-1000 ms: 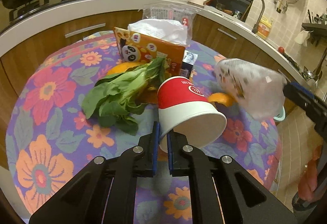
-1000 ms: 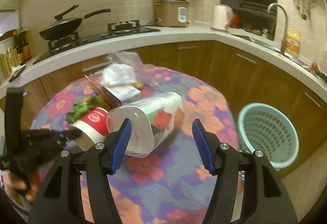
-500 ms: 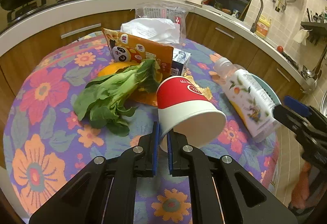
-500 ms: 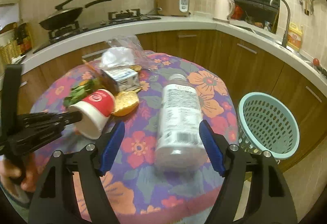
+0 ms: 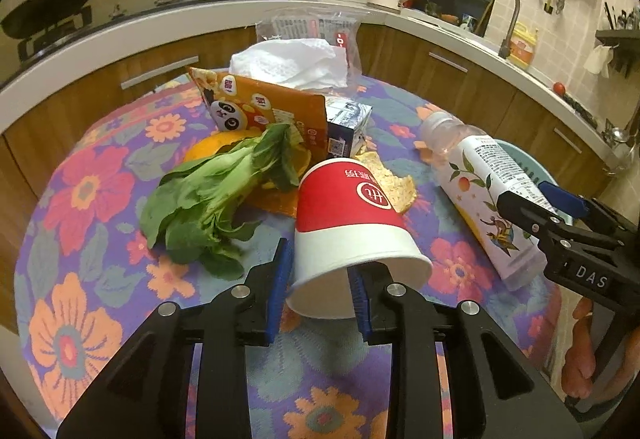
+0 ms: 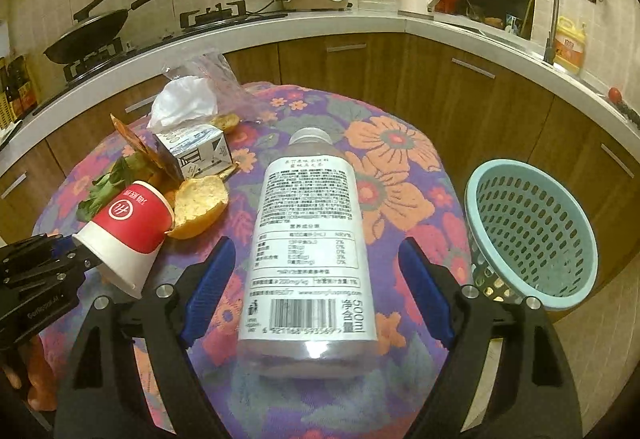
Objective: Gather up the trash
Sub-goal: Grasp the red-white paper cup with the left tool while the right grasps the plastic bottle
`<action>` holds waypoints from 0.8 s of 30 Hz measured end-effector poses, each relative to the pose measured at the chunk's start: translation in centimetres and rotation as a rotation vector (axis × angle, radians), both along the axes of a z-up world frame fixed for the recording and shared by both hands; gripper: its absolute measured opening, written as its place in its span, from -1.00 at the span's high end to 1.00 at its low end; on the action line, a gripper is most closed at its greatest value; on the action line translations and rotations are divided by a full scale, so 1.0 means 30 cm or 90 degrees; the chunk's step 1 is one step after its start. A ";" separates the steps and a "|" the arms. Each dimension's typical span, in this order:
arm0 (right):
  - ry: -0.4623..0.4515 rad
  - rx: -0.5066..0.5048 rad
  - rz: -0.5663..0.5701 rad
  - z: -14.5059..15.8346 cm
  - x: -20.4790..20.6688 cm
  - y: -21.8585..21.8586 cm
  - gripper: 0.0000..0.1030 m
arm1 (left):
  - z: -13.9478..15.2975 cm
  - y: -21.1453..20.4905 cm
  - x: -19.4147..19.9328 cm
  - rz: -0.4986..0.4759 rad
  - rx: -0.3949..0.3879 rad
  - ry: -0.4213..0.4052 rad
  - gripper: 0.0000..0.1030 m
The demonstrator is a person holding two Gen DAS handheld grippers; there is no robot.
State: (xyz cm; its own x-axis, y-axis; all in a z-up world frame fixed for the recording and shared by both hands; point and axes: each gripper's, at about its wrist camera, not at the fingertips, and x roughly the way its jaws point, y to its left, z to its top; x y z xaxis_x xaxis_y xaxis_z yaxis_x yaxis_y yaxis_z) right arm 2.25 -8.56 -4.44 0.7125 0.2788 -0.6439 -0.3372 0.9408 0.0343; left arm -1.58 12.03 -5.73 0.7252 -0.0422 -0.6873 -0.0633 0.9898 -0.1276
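Red paper cup point(image 5: 352, 223) hides the opening left claw's point(image 5: 320, 291) inner pad; right claw point(image 6: 316, 291) opening, bottle point(image 6: 308, 239) released.

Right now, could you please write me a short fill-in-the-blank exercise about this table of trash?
1. The paper cup is red and ____.
2. The plastic bottle lies on its ____ between the right claw's fingers.
3. The basket beside the table is light ____.

Missing words: white; side; blue
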 end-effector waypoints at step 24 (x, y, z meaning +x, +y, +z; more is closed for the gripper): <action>-0.040 0.031 -0.015 0.024 -0.013 -0.086 -0.12 | 0.101 -0.087 -0.031 0.006 -0.016 -0.115 0.98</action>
